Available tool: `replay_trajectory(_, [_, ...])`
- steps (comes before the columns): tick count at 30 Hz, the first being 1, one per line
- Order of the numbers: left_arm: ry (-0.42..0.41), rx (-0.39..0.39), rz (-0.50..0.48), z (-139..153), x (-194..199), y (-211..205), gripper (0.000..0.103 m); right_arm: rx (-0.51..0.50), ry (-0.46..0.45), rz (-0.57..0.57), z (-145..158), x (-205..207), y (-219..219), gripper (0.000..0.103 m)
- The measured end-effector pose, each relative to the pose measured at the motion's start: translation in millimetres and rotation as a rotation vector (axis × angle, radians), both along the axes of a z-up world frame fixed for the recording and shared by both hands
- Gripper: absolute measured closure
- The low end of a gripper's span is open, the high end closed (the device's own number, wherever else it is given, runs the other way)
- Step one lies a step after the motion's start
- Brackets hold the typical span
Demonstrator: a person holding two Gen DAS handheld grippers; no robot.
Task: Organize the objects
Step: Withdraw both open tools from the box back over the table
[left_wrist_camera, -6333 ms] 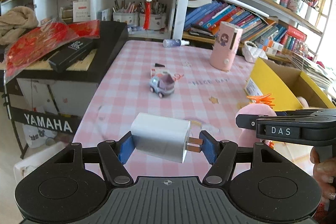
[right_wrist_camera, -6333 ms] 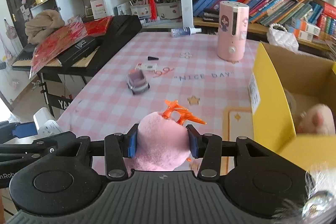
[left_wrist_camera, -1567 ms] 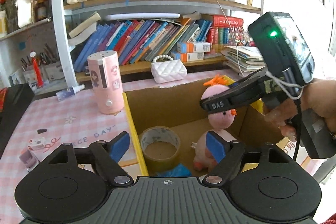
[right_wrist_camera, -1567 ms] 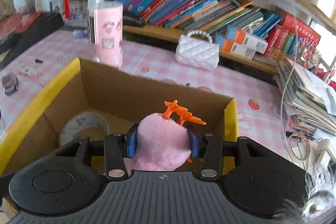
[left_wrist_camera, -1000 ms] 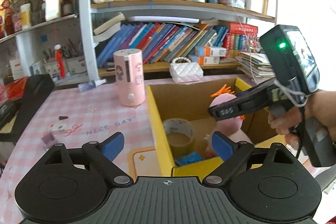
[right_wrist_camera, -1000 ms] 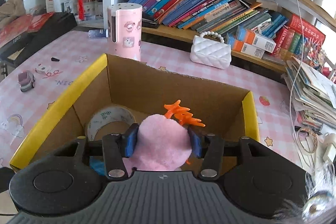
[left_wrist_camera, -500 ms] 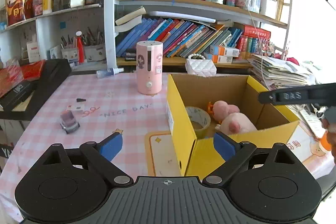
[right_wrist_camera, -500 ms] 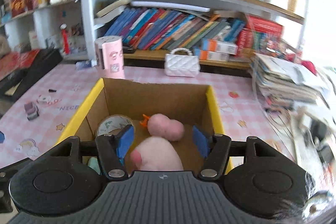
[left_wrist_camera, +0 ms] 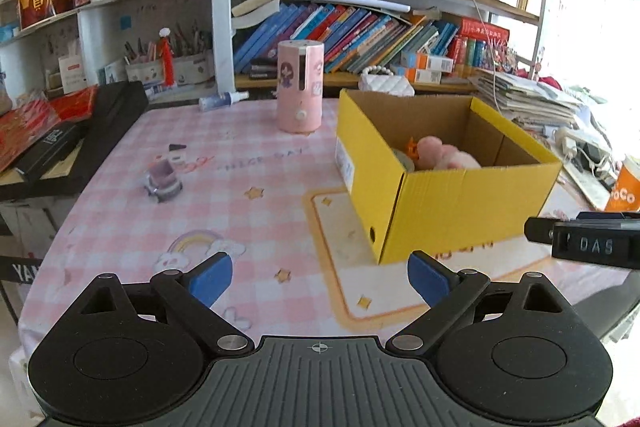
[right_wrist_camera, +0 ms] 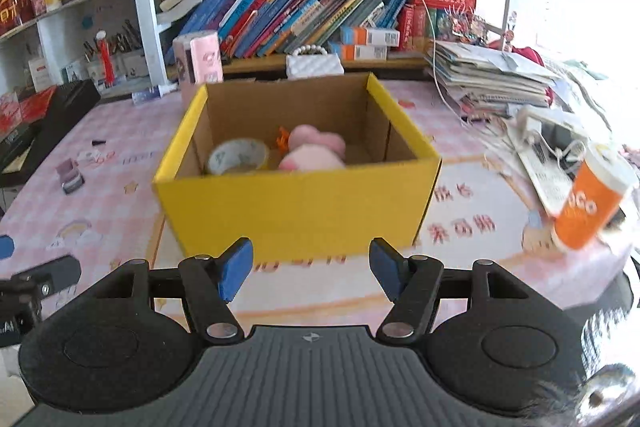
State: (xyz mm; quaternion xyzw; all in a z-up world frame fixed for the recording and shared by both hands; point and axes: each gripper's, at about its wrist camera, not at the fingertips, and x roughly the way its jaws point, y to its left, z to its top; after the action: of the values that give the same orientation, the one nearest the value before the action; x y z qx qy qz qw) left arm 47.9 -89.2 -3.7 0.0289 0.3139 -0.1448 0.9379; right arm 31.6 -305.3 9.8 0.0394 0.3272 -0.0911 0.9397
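Pink plush toy (right_wrist_camera: 316, 151): lying in yellow cardboard box (right_wrist_camera: 296, 203), orange tuft toward 10 o'clock.
Left gripper (left_wrist_camera: 319, 277): wide, empty.
Right gripper (right_wrist_camera: 311, 265): spread, empty.

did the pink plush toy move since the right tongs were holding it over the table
Yes. The pink plush toy now lies inside the yellow cardboard box, beside the tape roll; the right tongs are empty.

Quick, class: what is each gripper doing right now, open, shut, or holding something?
Left gripper: open, holding nothing.
Right gripper: open, holding nothing.
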Motion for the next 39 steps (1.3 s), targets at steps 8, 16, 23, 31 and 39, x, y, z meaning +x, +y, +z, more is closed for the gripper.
replay_trajectory(8, [0.024,0.020,-0.022,-7,-21,23,0.004,0.000,0.046,0.013,-13,-27,38,0.041])
replay_trajectory(16, [0.052,0.034,-0.011,-13,-35,46,0.004,0.009,0.084,0.036,-22,-41,68,0.040])
replay_trajectory(23, [0.075,0.045,0.002,-18,-44,66,0.004,0.017,0.110,0.075,-30,-46,94,0.038])
replay_trajectory(31, [0.082,0.061,0.036,-19,-49,88,0.004,0.028,0.119,0.126,-34,-45,120,0.037])
replay_trajectory(39, [0.082,0.068,0.086,-19,-51,110,0.004,0.025,0.113,0.184,-33,-40,146,0.037])
